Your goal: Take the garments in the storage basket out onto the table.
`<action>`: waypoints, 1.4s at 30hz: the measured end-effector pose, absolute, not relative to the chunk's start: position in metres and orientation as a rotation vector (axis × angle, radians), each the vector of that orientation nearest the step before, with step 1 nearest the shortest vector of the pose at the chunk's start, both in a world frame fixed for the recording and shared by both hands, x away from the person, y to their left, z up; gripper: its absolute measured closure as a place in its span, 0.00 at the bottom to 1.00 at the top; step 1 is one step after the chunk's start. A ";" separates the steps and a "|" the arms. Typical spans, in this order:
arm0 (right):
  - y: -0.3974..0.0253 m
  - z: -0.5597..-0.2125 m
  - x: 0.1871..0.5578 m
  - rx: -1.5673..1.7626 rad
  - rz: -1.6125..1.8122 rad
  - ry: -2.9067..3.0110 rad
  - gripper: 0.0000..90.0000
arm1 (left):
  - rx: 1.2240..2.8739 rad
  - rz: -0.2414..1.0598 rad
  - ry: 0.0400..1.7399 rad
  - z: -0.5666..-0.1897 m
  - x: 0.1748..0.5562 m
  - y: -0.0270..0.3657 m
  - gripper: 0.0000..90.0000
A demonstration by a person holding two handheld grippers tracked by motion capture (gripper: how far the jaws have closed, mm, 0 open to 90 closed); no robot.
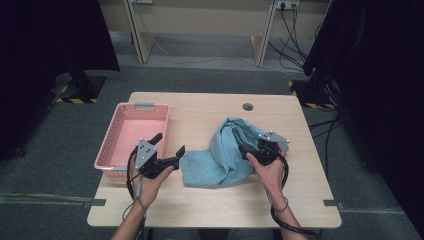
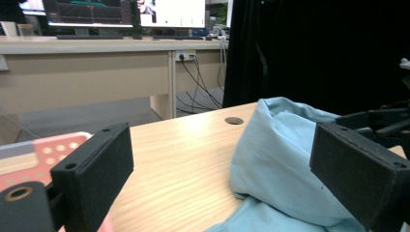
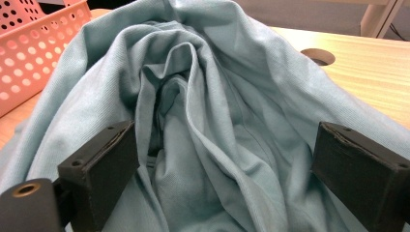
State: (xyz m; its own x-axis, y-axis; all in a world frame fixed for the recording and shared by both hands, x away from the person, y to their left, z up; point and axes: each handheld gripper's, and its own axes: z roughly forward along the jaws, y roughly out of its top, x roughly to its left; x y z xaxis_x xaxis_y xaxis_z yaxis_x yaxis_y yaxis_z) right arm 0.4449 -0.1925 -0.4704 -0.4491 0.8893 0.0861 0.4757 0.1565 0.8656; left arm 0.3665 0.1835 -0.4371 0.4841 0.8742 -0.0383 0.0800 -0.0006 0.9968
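High view: the blue cloth (image 1: 225, 152) lies crumpled on the table (image 1: 200, 200), right of the pink basket (image 1: 131, 135). Left gripper view: the left claw (image 2: 217, 179) is released beside the cloth. Right gripper view: the right claw (image 3: 222, 179) is released over the folds, perhaps touching; pinch one thick fold only.

Your right gripper (image 1: 256, 148) has its jaw tips hidden behind the folds of the light blue cloth (image 1: 223, 155) in the high view. Your forearms are cut off by the bottom edge there. The pink basket (image 2: 29, 157) runs off the left gripper view's left edge.
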 end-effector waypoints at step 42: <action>-0.209 -0.453 0.425 1.241 1.276 1.950 0.09 | 1.409 0.928 1.058 -0.459 0.308 0.274 0.03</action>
State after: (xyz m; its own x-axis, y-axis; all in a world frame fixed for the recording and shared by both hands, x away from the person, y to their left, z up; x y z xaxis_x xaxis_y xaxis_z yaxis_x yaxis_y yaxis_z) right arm 0.4253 -0.2092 -0.4529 -0.4619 0.8841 0.0712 0.4192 0.1468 0.8960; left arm 0.3077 0.2742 -0.4591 0.2969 0.9547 -0.0203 0.1041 -0.0112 0.9945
